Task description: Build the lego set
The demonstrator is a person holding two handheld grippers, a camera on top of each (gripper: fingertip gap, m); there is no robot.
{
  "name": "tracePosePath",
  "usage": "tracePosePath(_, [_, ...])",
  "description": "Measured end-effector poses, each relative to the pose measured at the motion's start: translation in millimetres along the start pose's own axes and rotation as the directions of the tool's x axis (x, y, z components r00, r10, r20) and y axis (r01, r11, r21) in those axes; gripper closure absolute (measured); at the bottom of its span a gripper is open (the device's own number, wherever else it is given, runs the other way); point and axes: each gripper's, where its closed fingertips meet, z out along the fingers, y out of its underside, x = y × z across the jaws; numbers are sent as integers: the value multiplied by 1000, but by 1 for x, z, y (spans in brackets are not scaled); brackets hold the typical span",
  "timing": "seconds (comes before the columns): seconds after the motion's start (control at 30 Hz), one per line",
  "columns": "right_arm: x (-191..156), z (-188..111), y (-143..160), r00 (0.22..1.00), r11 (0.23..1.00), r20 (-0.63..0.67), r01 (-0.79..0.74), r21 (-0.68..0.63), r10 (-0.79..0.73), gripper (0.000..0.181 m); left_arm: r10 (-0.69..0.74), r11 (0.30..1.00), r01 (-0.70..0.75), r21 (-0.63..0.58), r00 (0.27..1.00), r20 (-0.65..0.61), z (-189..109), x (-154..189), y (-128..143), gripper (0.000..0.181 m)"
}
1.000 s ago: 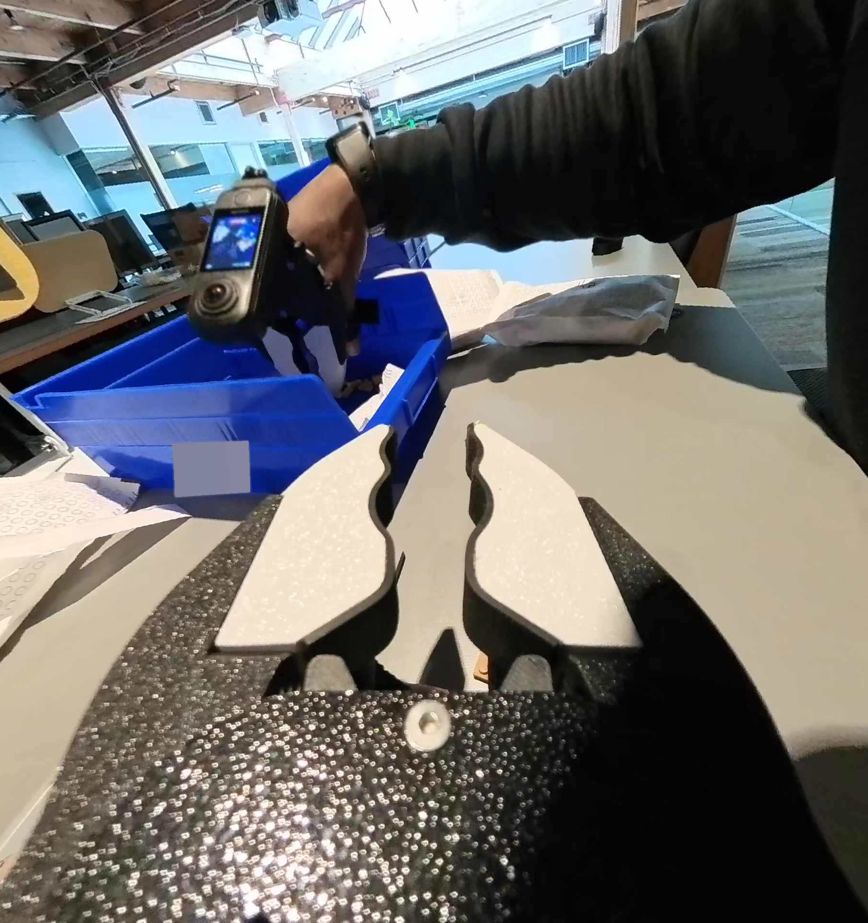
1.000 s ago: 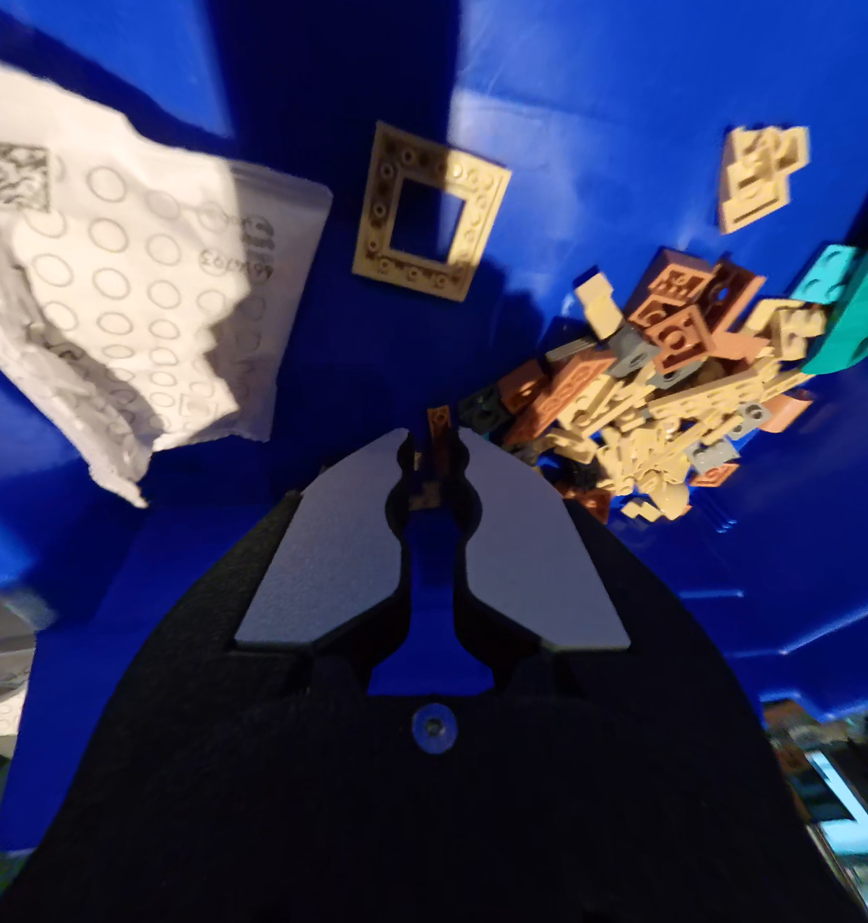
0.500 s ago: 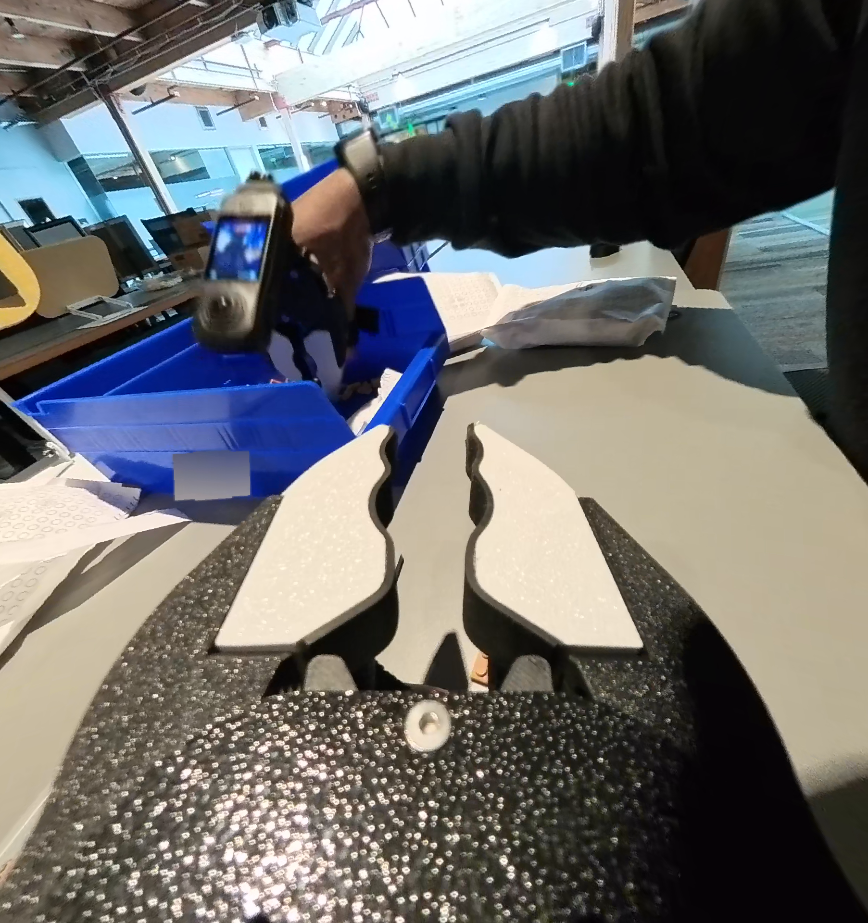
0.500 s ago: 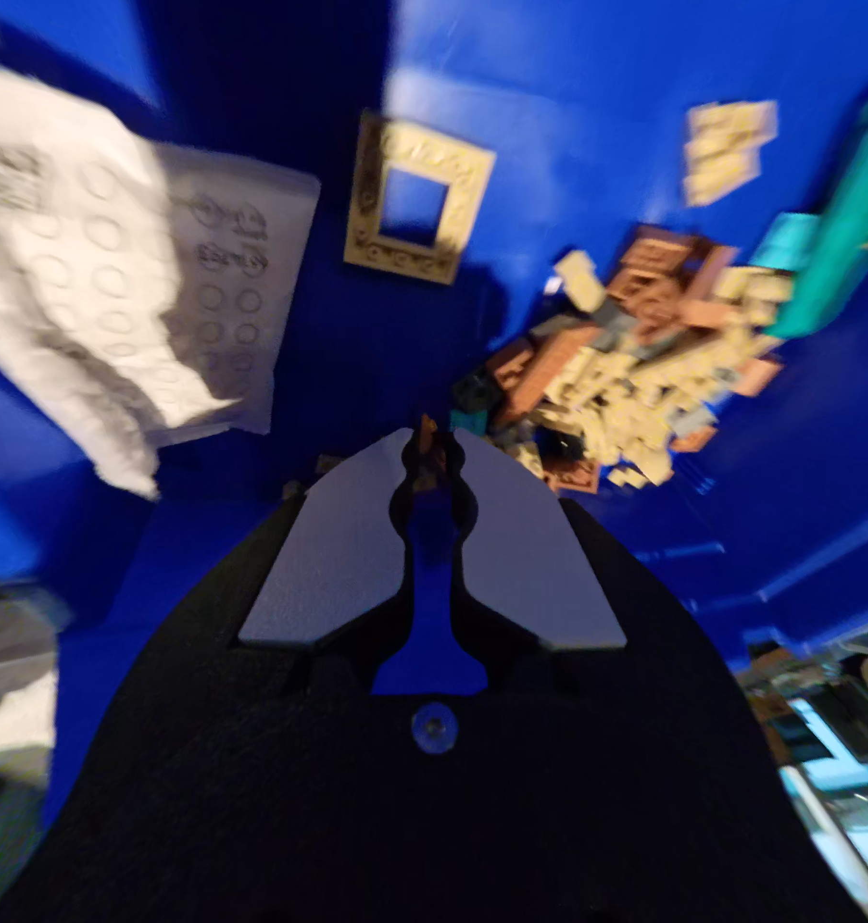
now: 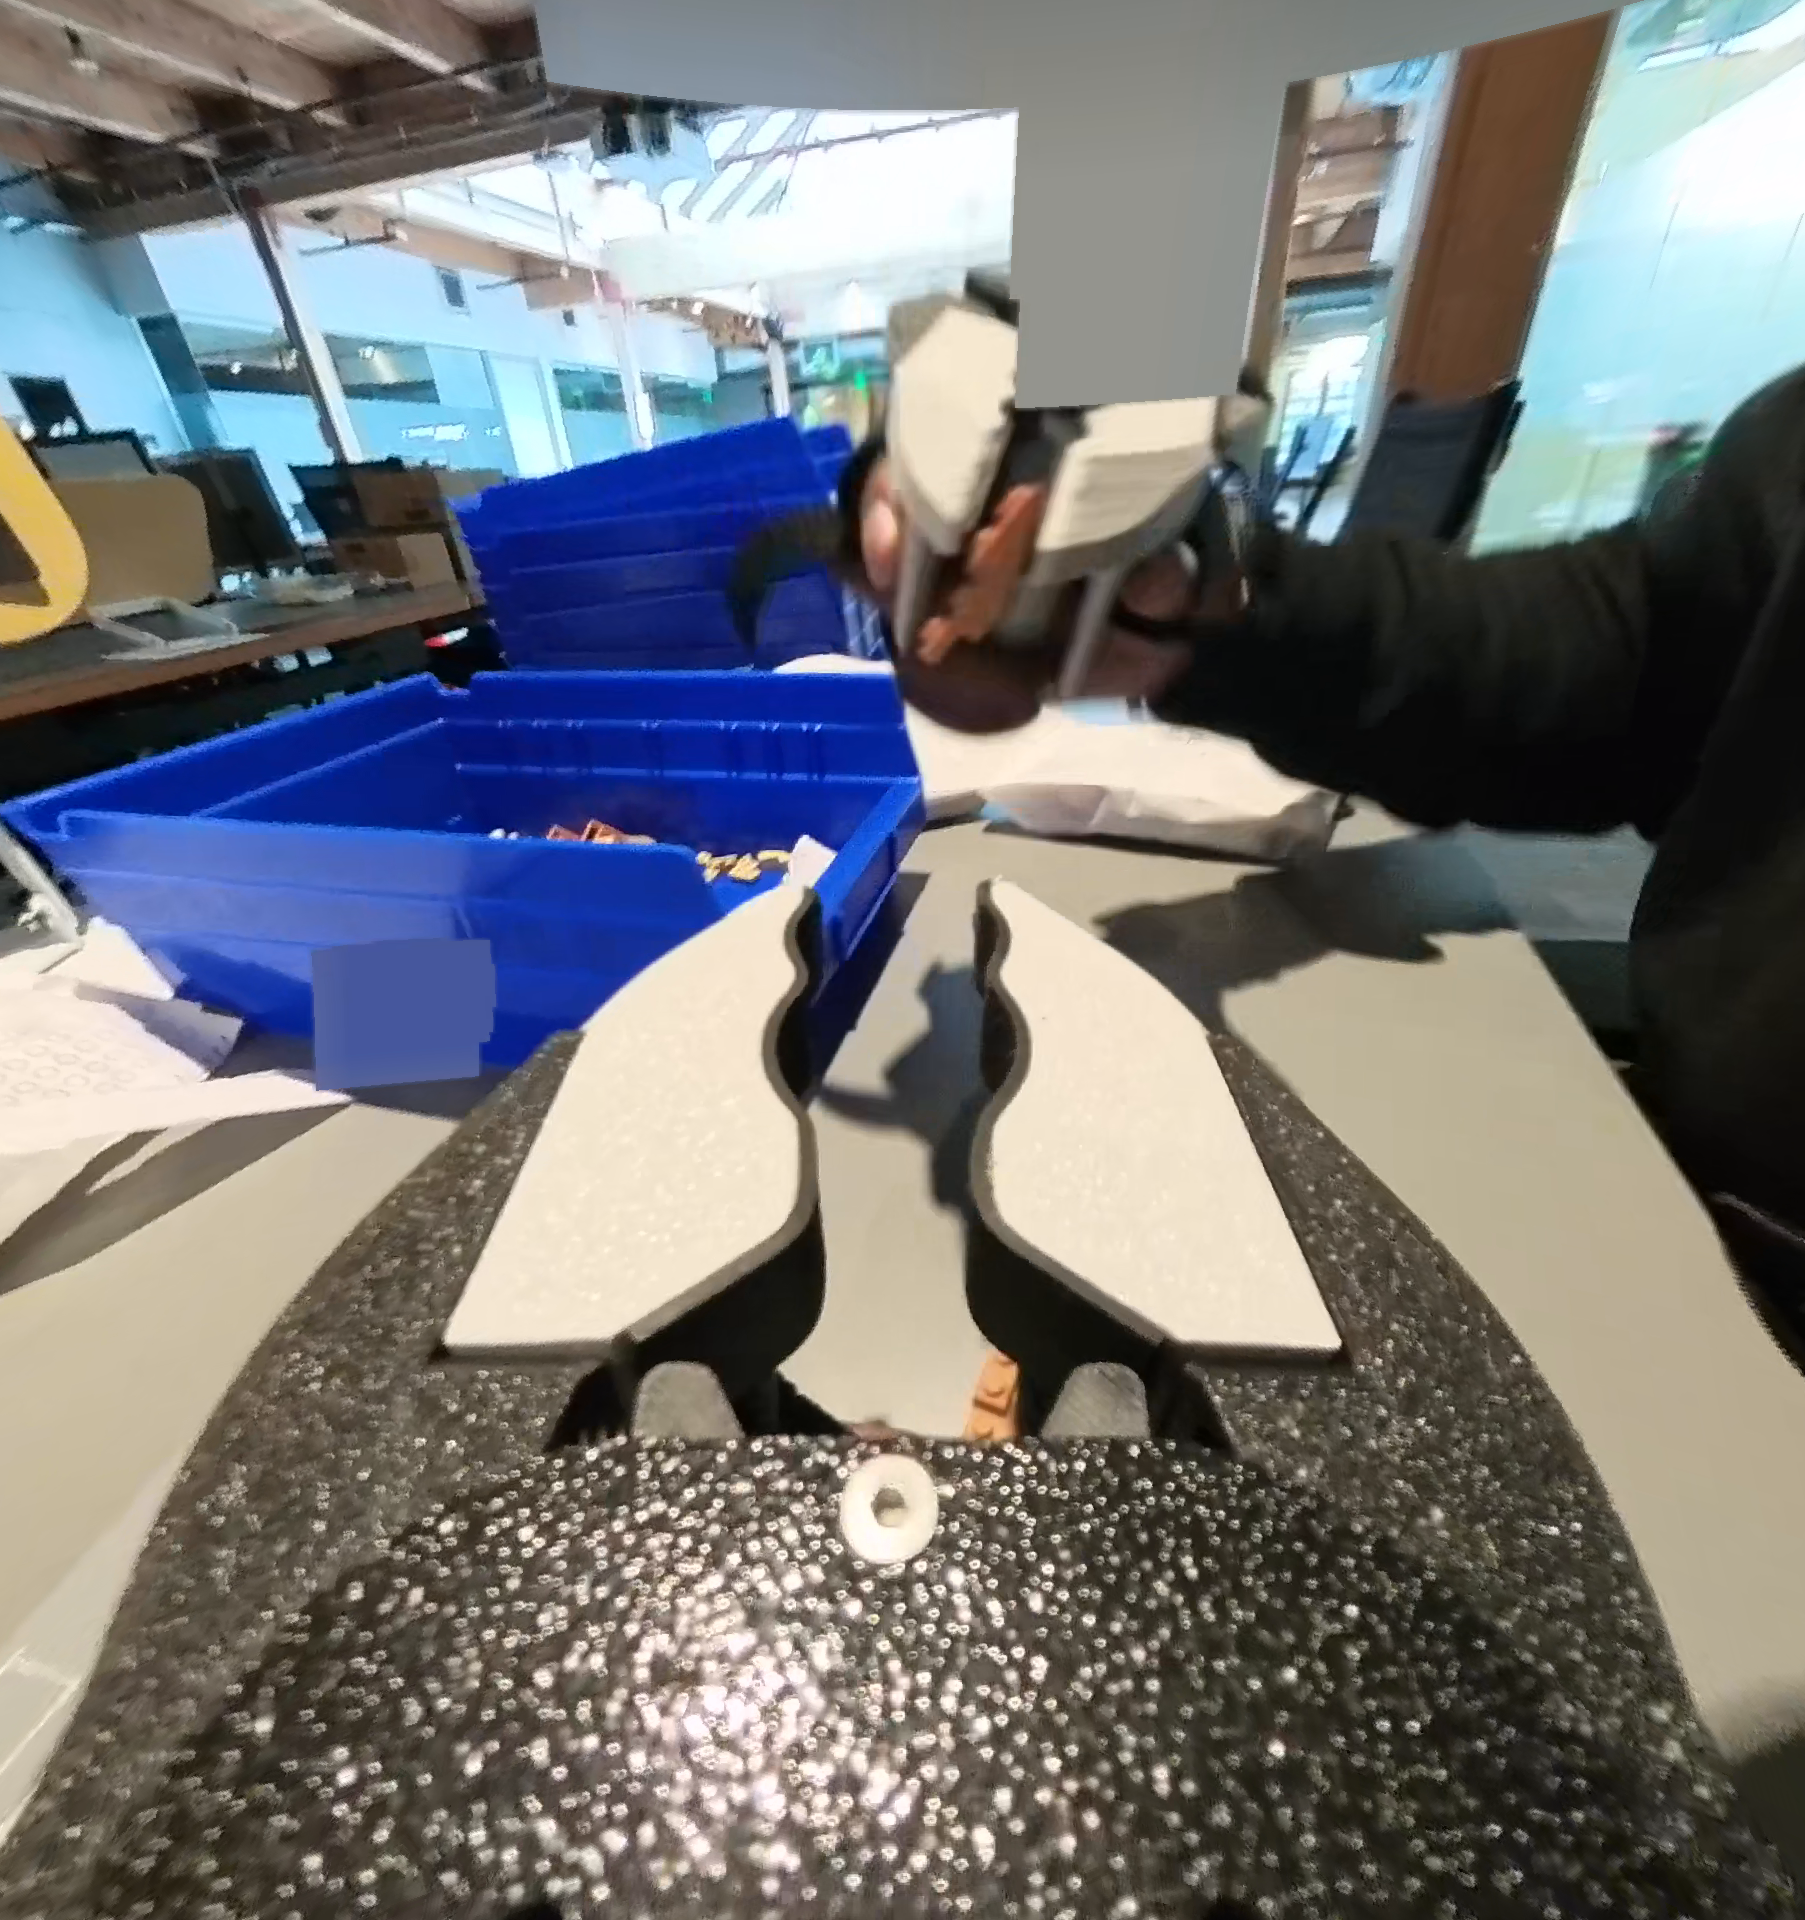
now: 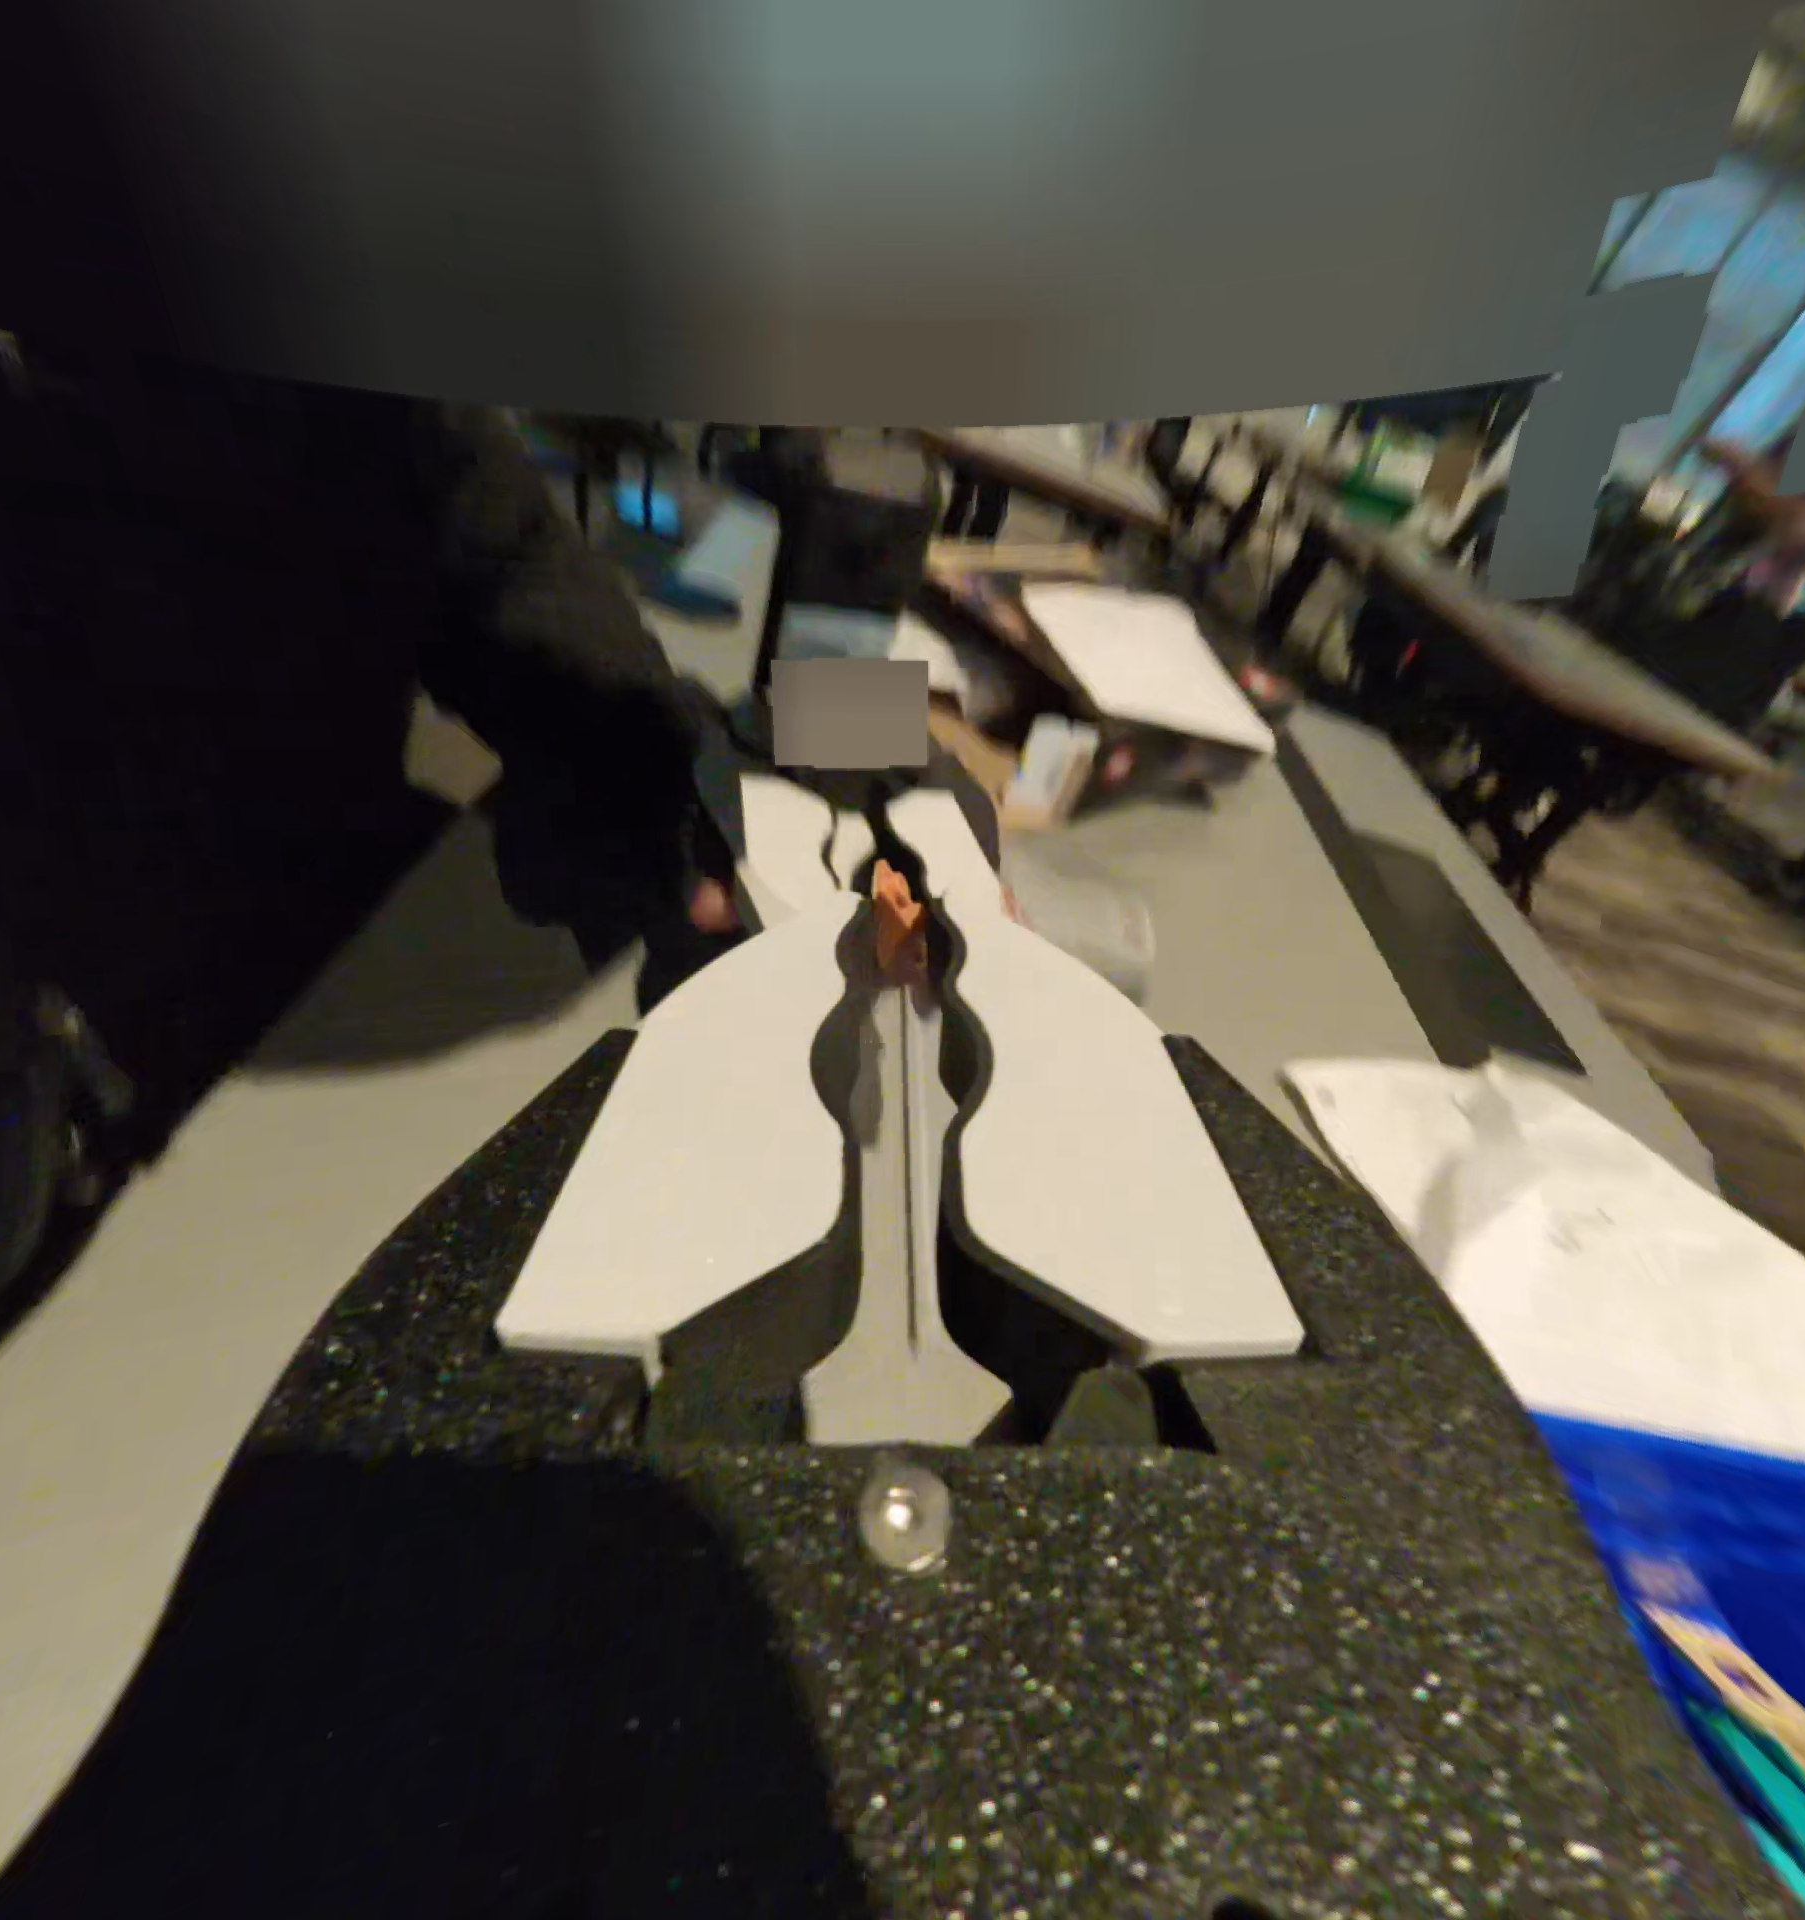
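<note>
At the far left, crumpled white paper bags [image 5: 56,1049] are lying on the grey table [image 5: 1397,1091], pushed aside, probably so the working patch in the middle is free. Just beside them the blue bin [image 5: 441,831] is sitting with its open top facing the person, holding the loose tan and brown bricks [image 5: 659,847] so they are not scattering; more blue bins [image 5: 628,561] are stacked behind it.

The left tongs [image 5: 893,935] are hovering low over the bare table with their fingers apart and nothing between the tips, likely waiting to receive or steady a part. A small brown Lego piece [image 5: 991,1392] is lying on the table under the base of the fingers, which looks like the spot where the build is going on.

Further right, the right tongs [image 5: 991,561] are being held up in the air, well above the table, clamped together on a small orange-brown Lego piece [image 6: 896,920]. The right wrist view is showing it pinched right at the fingertips, sticking out past them, a grip that leaves most of the brick exposed for pressing onto another. These tongs are pointing back toward the left tongs, so the piece is probably being carried over for joining. A white sheet [image 6: 1563,1236] is lying beside the bin's edge.
</note>
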Motion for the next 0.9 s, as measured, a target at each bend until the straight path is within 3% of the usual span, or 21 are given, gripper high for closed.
tracePosePath(0.1, [-10, 4, -11, 998, 969, 5, -65, 237, 66, 172, 31, 999, -30, 33, 999, -14, 0, 6, -5, 151])
tracePosePath(0.23, [-10, -3, -10, 986, 896, 38, -162, 414, 160, 172, 75, 991, -69, 112, 996, -49, -2, 16, -18, 150])
tracePosePath(0.57, [-26, 4, 8, 945, 820, 206, -323, 472, 253, 172, 185, 969, -169, 178, 980, -73, -2, 31, -26, 168])
tracePosePath(0.9, [-31, 9, 10, 926, 798, 258, -371, 475, 277, 172, 220, 964, -201, 176, 971, -96, 0, 41, -22, 168])
